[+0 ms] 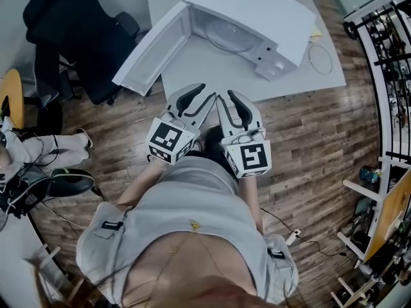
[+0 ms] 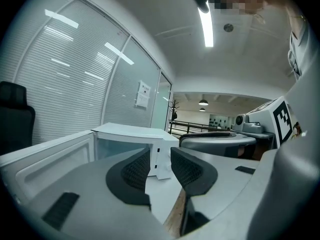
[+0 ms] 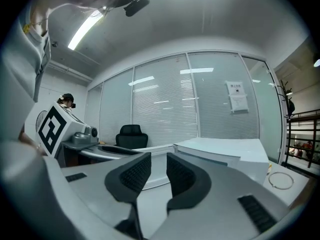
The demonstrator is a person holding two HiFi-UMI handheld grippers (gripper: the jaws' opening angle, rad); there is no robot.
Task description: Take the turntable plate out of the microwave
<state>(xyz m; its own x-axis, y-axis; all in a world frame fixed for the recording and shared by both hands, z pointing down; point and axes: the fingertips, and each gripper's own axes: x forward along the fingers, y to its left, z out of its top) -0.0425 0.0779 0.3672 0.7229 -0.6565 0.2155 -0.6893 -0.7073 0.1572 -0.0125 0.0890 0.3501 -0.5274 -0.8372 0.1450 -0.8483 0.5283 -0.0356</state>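
A white microwave (image 1: 257, 11) stands on a white table (image 1: 212, 69) with its door (image 1: 151, 50) swung wide to the left. Inside the cavity lies the round glass turntable plate (image 1: 228, 37). My left gripper (image 1: 200, 96) and right gripper (image 1: 229, 98) hover side by side just short of the table's front edge, pointing at the microwave. In the left gripper view the left gripper (image 2: 160, 156) has a narrow gap between its pads and nothing in it; the microwave (image 2: 135, 134) lies beyond. In the right gripper view the right gripper (image 3: 159, 164) is likewise open and holds nothing.
A black office chair (image 1: 70, 31) stands left of the table. A looped cable (image 1: 319, 58) lies on the table right of the microwave. A metal shelf rack (image 1: 392, 43) lines the right side, and a seated person (image 1: 38, 153) is at the far left. The floor is wood.
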